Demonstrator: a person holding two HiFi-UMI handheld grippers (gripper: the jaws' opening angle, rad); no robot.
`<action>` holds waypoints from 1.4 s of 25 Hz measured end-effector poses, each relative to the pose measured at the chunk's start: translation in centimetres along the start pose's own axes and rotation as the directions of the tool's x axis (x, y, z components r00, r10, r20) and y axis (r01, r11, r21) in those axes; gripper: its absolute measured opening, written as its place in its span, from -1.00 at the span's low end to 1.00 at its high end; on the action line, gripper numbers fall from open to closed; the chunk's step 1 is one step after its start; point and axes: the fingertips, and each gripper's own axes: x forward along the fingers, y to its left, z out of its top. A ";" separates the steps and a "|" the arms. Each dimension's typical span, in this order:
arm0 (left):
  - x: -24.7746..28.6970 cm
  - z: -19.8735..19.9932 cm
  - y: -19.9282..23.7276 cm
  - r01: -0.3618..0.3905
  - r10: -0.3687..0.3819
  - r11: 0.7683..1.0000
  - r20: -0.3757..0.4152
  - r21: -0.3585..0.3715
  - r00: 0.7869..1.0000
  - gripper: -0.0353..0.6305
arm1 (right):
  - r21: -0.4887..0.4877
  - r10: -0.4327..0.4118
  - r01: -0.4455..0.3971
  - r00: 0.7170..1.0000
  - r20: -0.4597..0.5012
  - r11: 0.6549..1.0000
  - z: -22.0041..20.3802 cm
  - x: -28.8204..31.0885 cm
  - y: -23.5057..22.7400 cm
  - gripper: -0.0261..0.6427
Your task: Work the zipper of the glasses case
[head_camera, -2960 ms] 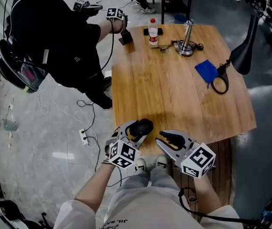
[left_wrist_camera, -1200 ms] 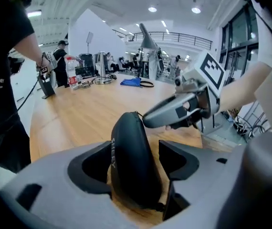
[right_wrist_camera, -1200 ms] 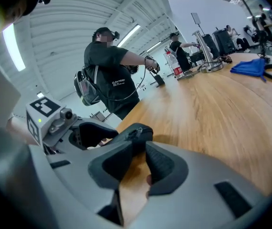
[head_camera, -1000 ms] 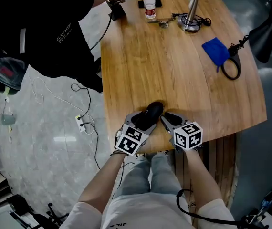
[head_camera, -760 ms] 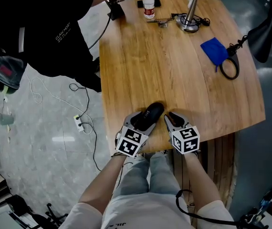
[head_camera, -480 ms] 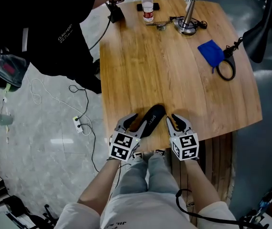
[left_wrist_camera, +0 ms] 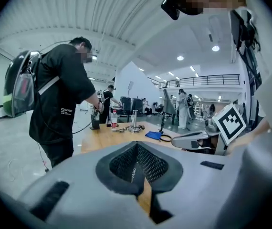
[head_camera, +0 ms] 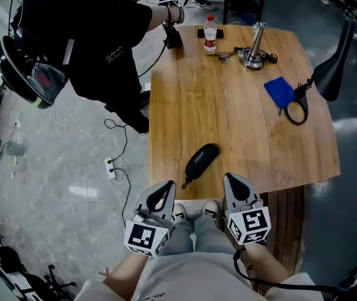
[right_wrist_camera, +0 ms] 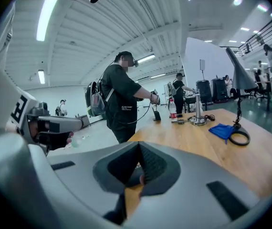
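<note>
Both claws were pressed together and held nothing. The left claw [head_camera: 168, 185] had just been closing on empty air, and the right claw [head_camera: 230, 179] was shut the same way. They hung side by side off the near edge of the big pale wooden table [head_camera: 247, 118], above the person's knees and not over the board at all.

On that table, close to its near edge and a little beyond the gap between the two claws, lay the black oval zippered glasses case [head_camera: 201, 157]. It sat slantwise, and neither claw touched it. A thin black pull strap [head_camera: 186, 180] trailed from its nearer end towards the left claw. From where I stood I could not tell whether the zipper was run shut or open.

To my eye no zipper stroke was in hand. The case sat free, so this was either a pause between grips or the end of a pass. Any further work would call for both claws to spread and come down to the case. One would have to steady the body while the other pinched that small strap, the fiddly part, and drew it along the seam.
</note>
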 end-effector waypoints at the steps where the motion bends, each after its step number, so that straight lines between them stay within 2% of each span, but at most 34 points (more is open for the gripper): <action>1: -0.8 0.3 -0.1 -0.025 0.025 1.000 0.003 0.002 1.000 -0.88 | 0.001 -0.011 0.011 1.000 -0.001 1.000 0.3 -0.4 0.8 -0.91; 5: -3.4 0.6 -0.4 -0.082 0.083 0.994 0.004 -0.065 0.997 -0.88 | 0.006 -0.037 0.037 0.999 0.001 0.999 1.1 -2.1 3.9 -0.91; 9: -4.8 0.6 -0.6 -0.095 0.097 0.991 0.025 -0.098 0.995 -0.88 | 0.015 -0.069 0.069 0.998 -0.004 0.998 1.2 -3.4 6.7 -0.91; 11: -5.4 0.3 -1.0 -0.077 0.080 0.991 0.026 -0.106 0.996 -0.88 | 0.030 -0.105 0.104 0.995 0.003 0.994 0.8 -4.6 7.9 -0.91; 16: -6.9 0.1 -3.4 -0.023 0.024 0.999 0.014 -0.037 1.000 -0.88 | 0.095 -0.170 0.170 0.985 -0.008 0.981 -0.5 -7.5 9.2 -0.91; 20: -7.9 0.7 -4.4 -0.044 0.045 0.998 0.021 -0.048 0.999 -0.88 | 0.086 -0.157 0.156 0.988 -0.001 0.984 -0.2 -8.2 9.7 -0.91; 26: -8.3 1.4 -4.1 -0.086 0.087 0.996 0.041 -0.023 0.995 -0.88 | 0.044 -0.107 0.107 0.994 0.006 0.993 0.8 -7.9 10.8 -0.91; 35: -7.9 1.3 -4.2 -0.076 0.076 0.997 0.030 -0.005 0.997 -0.88 | 0.070 -0.100 0.101 0.995 -0.021 0.992 0.3 -7.3 10.2 -0.92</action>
